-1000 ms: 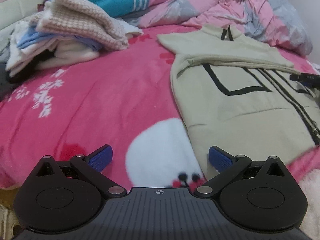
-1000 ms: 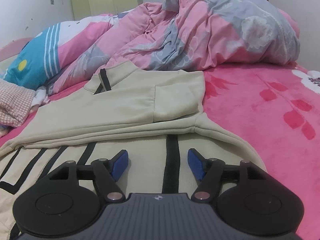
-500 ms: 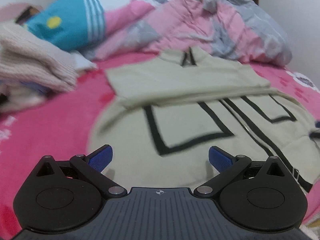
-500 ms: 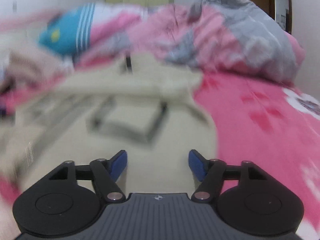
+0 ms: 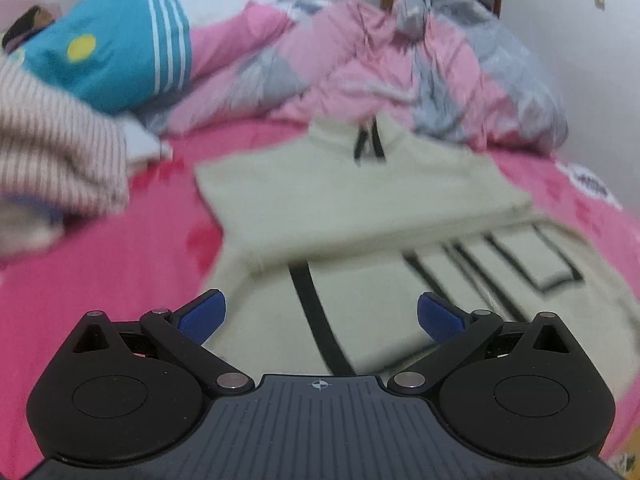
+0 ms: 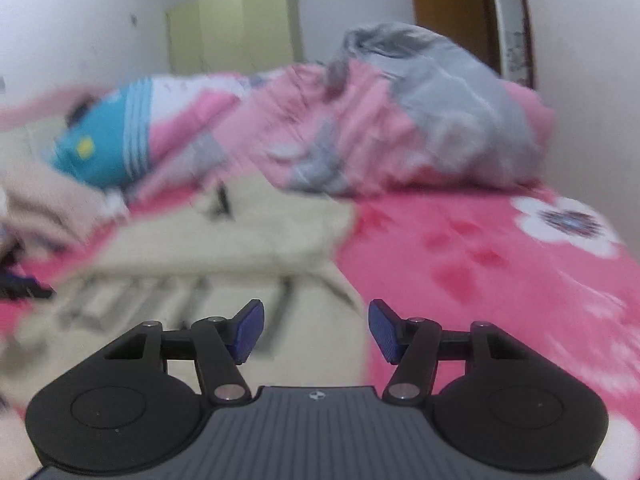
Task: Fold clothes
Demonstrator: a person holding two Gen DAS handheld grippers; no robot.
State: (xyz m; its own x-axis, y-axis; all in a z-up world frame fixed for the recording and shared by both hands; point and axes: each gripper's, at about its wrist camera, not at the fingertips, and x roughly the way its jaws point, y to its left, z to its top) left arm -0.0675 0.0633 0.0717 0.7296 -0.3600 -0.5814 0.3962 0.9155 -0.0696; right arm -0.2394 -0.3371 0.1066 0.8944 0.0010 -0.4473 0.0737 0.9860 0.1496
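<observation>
Both the left gripper point(image 5: 321, 316) and right gripper point(image 6: 316, 330) gape wide, holding nothing, above the cream jacket point(image 5: 360, 204). It lies on a pink blanket point(image 6: 500, 272), a rumpled duvet point(image 6: 400, 128) behind.

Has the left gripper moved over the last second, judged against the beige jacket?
Yes. The left gripper has swung right and forward: its open fingers now frame the beige jacket, no longer the pink blanket.
</observation>
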